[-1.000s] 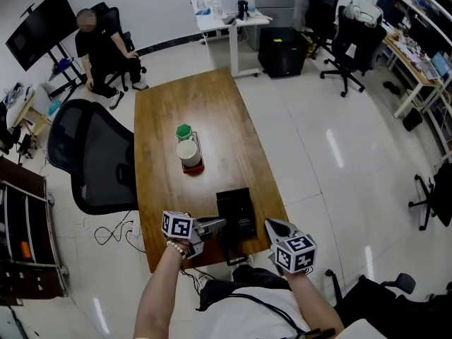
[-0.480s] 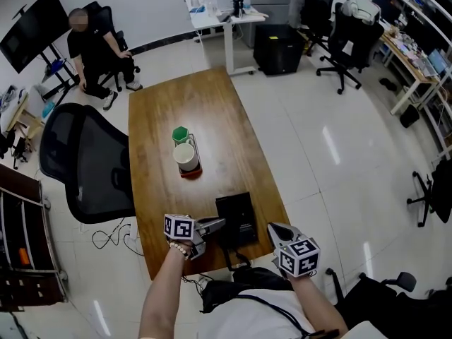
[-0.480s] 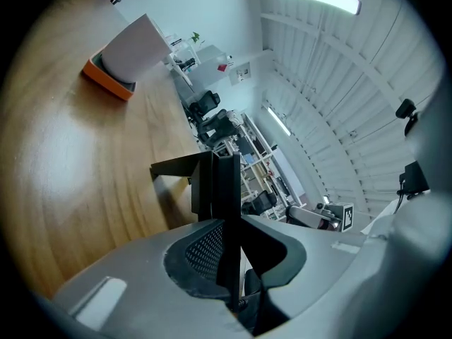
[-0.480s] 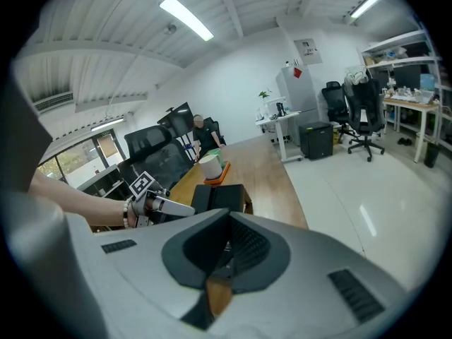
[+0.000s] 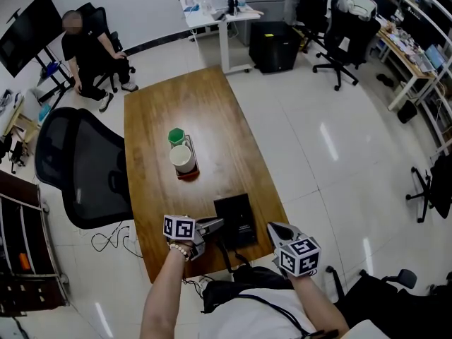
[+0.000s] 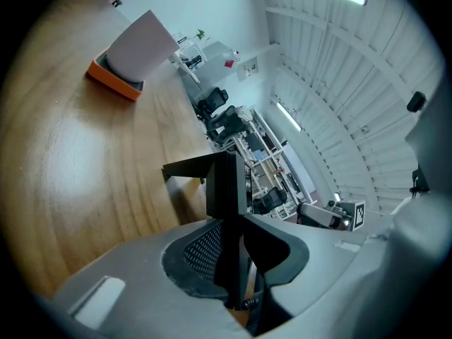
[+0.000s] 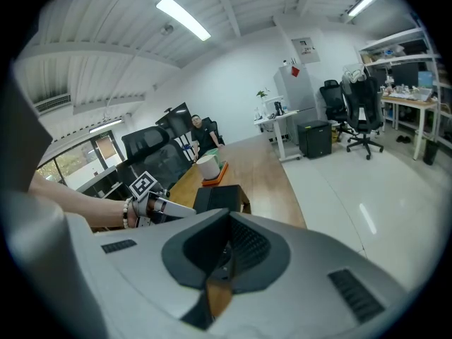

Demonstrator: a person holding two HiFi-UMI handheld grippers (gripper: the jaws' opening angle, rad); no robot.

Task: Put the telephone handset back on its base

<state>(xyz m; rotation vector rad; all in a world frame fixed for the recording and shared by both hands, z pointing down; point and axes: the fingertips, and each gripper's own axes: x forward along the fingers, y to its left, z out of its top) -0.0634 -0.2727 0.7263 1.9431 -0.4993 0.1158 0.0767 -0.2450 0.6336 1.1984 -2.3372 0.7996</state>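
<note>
The black telephone (image 5: pixel 239 221) sits at the near end of the wooden table (image 5: pixel 183 104). My left gripper (image 5: pixel 217 224) reaches in at its left side. In the left gripper view a thin black part, apparently the handset (image 6: pixel 224 189), stands between the jaws of that gripper (image 6: pixel 236 260). The jaws are opening, and a sliver of wood shows beside the right jaw. My right gripper (image 5: pixel 274 227) hovers just off the table's right edge, jaws together and empty. The right gripper view shows the telephone (image 7: pixel 219 198) ahead of that gripper (image 7: pixel 226 249), with the left gripper (image 7: pixel 185 210) beside it.
A white cup (image 5: pixel 182 158) on an orange coaster and a green lid (image 5: pixel 175 136) stand mid-table. A black office chair (image 5: pixel 78 164) is against the table's left side. A person (image 5: pixel 88 51) sits at the far left. The phone cord (image 5: pixel 226 256) hangs off the near edge.
Both grippers stay by the telephone where they were. Only the head view has drifted a little, so the table sits slightly farther left.
</note>
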